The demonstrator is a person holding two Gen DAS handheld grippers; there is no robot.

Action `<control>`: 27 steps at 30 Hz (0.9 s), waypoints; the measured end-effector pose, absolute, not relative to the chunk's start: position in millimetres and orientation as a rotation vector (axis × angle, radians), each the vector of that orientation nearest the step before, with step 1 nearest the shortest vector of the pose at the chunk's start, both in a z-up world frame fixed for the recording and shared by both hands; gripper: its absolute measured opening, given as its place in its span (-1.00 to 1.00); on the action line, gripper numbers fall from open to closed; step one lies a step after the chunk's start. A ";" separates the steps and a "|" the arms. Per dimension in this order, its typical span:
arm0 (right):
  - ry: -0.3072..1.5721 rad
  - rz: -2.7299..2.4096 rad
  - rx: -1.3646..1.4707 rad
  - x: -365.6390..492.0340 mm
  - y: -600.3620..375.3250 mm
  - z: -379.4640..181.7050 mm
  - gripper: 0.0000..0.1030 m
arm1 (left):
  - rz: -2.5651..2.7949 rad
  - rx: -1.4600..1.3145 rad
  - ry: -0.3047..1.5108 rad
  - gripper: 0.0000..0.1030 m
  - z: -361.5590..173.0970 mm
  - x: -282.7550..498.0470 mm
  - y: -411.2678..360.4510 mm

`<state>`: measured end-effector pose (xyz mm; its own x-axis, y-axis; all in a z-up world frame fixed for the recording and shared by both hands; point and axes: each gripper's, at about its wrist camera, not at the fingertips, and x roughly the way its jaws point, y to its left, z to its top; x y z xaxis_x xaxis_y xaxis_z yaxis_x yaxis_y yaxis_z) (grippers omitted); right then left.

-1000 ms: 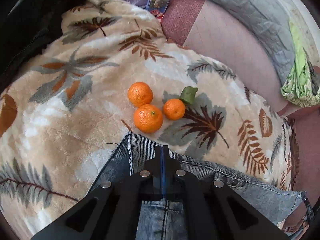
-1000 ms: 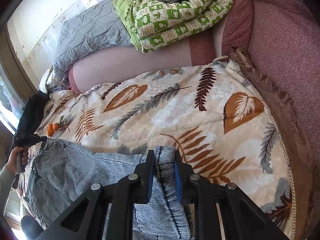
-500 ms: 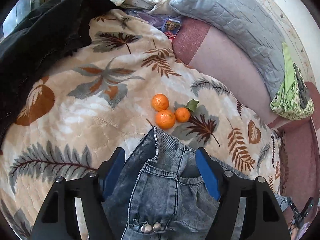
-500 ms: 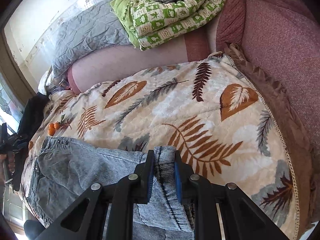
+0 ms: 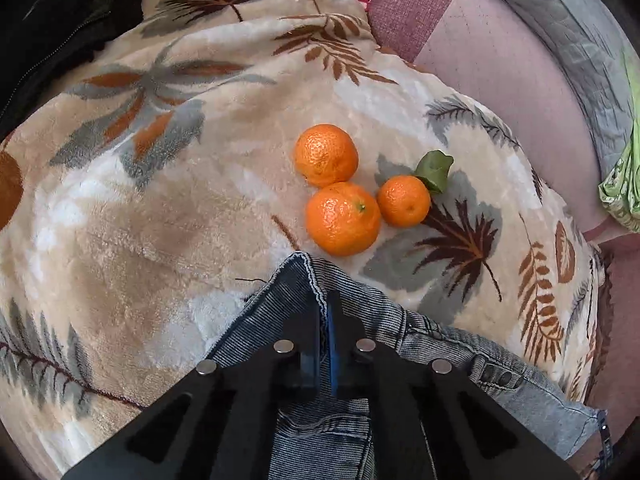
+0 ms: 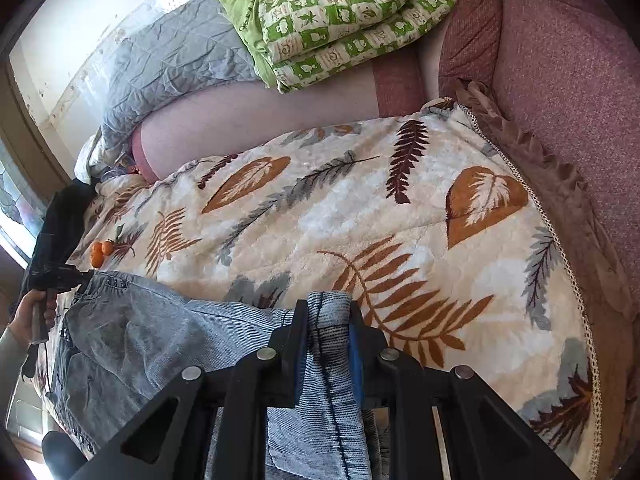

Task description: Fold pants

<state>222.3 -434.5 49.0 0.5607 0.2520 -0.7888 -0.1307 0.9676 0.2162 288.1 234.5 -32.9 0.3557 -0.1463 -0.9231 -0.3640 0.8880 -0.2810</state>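
Pants [image 6: 132, 336] of washed grey-blue denim lie spread on the leaf-print blanket [image 6: 360, 216], pinched at both ends. Between the left gripper [image 5: 325, 320] fingers sits the corner of the waistband: half a second ago those jaws stood wide apart above the cloth with the waistband corner between them, and they have just been closing, so that now the blue pads meet with only a thin fold of denim edge nipped between them. The grip looks slight, on the very hem of the corner, and I judge it could slip if pulled hard. Just beyond that corner, on the blanket, three oranges [image 5: 340, 196] sit touching one another, one with a green leaf; they are near the waistband but not on it.

The right gripper [image 6: 328, 320] fingers are clamped on the hem of a trouser leg, a thick bunch of ribbed cloth filling the gap between the pads, exactly as in both earlier views; that end has not been let go. From this camera the person's hand [image 6: 34, 312] shows far off at the waist end, holding the other tool down against the denim.

With the waist retaken and the leg hem held, both ends are secured, so the garment seems ready to be lifted or drawn over for a fold. No fold is visible yet; the pants lie roughly full length along the blanket's near edge. A folded green quilt [image 6: 340, 20] rests well apart on the sofa back.
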 end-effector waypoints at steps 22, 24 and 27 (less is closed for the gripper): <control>0.909 0.341 0.164 42.5 -491.2 58.0 -0.63 | -0.159 -0.467 0.973 -0.94 61.0 -43.8 250.4; 1.007 0.356 0.167 21.8 -500.8 24.7 -0.55 | -0.124 -0.473 1.143 -0.85 22.6 -53.2 267.5; 1.170 0.284 0.152 8.0 -516.8 -15.7 0.38 | 0.097 -0.383 1.214 -0.87 9.9 -58.2 291.3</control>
